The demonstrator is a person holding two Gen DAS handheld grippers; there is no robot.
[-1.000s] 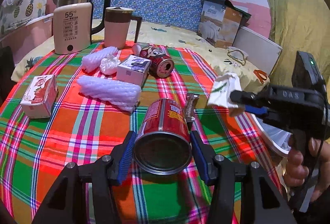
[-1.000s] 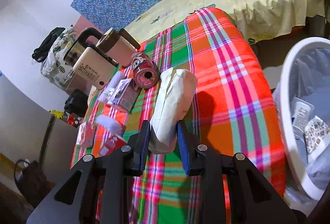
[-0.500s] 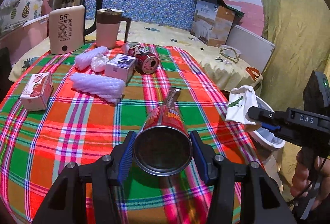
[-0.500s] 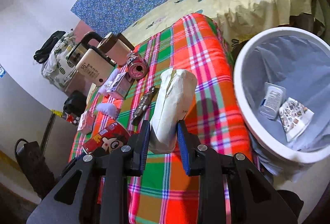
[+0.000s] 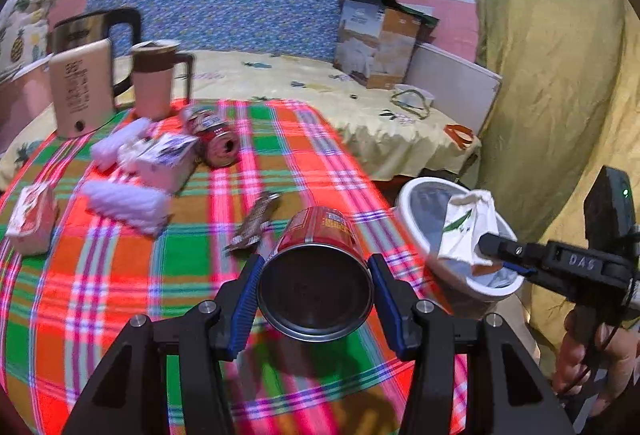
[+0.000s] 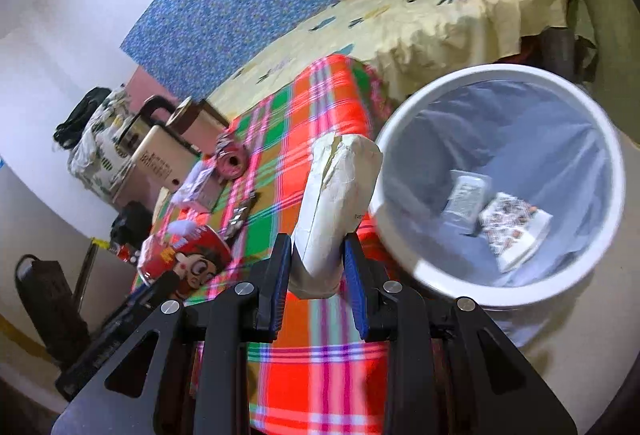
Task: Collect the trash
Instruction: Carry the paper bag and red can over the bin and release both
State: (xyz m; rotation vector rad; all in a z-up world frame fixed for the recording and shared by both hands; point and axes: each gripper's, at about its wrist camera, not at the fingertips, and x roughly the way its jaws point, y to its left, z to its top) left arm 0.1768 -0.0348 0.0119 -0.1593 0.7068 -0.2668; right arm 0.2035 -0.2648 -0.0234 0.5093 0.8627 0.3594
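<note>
My left gripper (image 5: 316, 273) is shut on a red drink can (image 5: 320, 235), carried on its side above the plaid tablecloth (image 5: 120, 275), its round end facing the camera. The same can (image 6: 188, 255) shows at the left of the right wrist view. My right gripper (image 6: 316, 267) is shut on a crumpled white carton (image 6: 340, 187), held by the near rim of a white bin (image 6: 496, 71) lined with a bag. From the left wrist view, that carton (image 5: 468, 231) hangs over the bin (image 5: 420, 187), with a hand (image 5: 592, 351) on the right gripper.
On the table lie a second red can (image 5: 218, 147), white foam nets (image 5: 128, 203), small cartons (image 5: 168, 159) (image 5: 30, 219) and a brown wrapper (image 5: 256, 223). A kettle (image 5: 84, 83) and a mug (image 5: 154, 83) stand at the back. Two pieces of trash (image 6: 468, 195) (image 6: 512, 231) lie in the bin.
Both grippers have swung right, toward the bin, each keeping its load. The bin now fills the right of the right wrist view and has come into the left wrist view.
</note>
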